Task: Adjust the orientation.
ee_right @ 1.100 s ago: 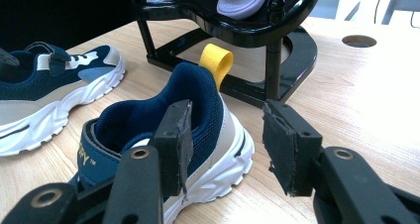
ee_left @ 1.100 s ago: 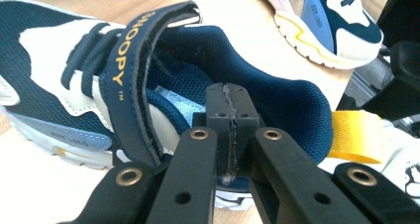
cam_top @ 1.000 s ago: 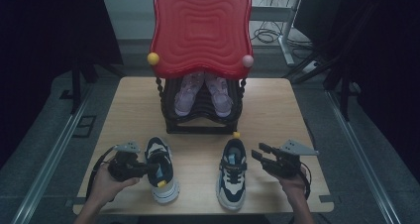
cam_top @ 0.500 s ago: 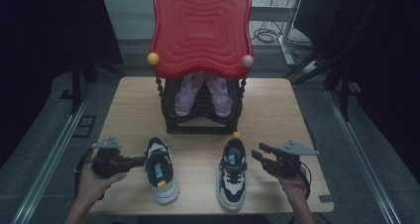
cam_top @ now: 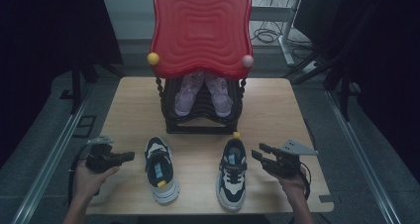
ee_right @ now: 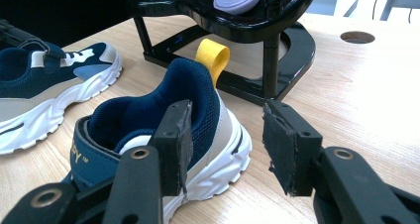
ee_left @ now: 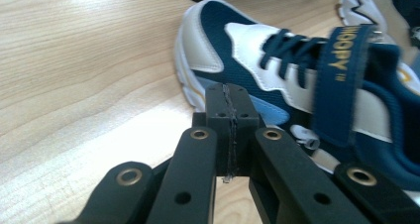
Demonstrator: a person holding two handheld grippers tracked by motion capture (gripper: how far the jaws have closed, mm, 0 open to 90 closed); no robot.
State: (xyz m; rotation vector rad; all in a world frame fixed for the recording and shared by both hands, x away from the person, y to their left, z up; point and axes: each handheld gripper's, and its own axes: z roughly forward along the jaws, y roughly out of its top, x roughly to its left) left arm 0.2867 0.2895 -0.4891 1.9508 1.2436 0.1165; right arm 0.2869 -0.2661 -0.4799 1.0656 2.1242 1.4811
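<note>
Wooden table [cam_top: 133, 110], two navy sneakers [cam_top: 160, 168], left claw [cam_top: 130, 156] closed, right claw [cam_top: 257, 152] parted

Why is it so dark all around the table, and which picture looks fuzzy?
In the high view, light falls on the table and the red chair back, while the room around stays nearly black. In the left gripper view, the close-up shoe is soft and blurry. In the right gripper view, the other shoe looks fairly sharp and evenly lit.
</note>
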